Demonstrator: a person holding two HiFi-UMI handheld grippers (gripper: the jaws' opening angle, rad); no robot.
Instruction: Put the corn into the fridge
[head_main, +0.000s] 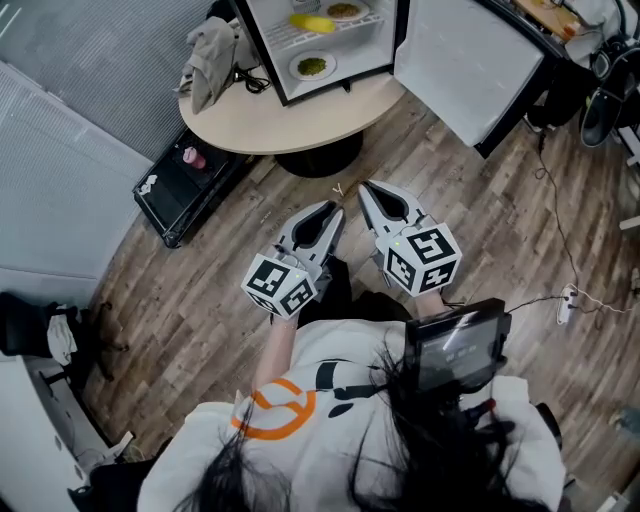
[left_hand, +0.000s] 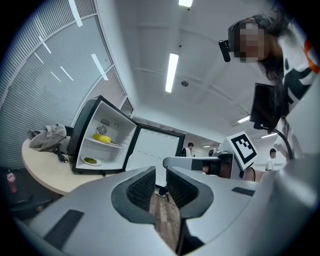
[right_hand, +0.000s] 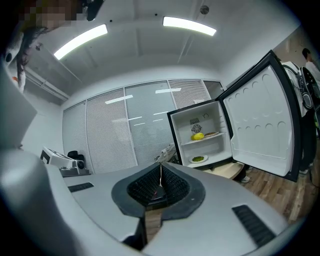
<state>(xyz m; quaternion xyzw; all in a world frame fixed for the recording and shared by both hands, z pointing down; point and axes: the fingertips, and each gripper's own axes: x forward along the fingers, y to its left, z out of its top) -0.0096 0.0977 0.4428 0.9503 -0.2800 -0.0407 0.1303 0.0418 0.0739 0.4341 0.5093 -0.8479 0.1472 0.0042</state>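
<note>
A round worktop (head_main: 260, 125) carries a small fridge (head_main: 262, 52), its door (head_main: 465, 60) swung fully open to the right in the head view. A crumpled grey cloth (head_main: 210, 55) lies on the worktop just beside the fridge's left wall. The person holds both tools close to the body, well apart from the fridge. The left tongs (head_main: 333, 212) stand a narrow gap apart with only floor showing between them, and the right tongs (head_main: 368, 192) are pressed together on nothing. Inside the fridge are 2 plates: 1 with green food (head_main: 313, 66) on the bottom, 1 with brownish food (head_main: 345, 11) on the upper shelf. The corn (head_main: 312, 22) lies on that same shelf, left of the upper plate, its long axis running side to side across the opening; which end is the tip I cannot tell.
</note>
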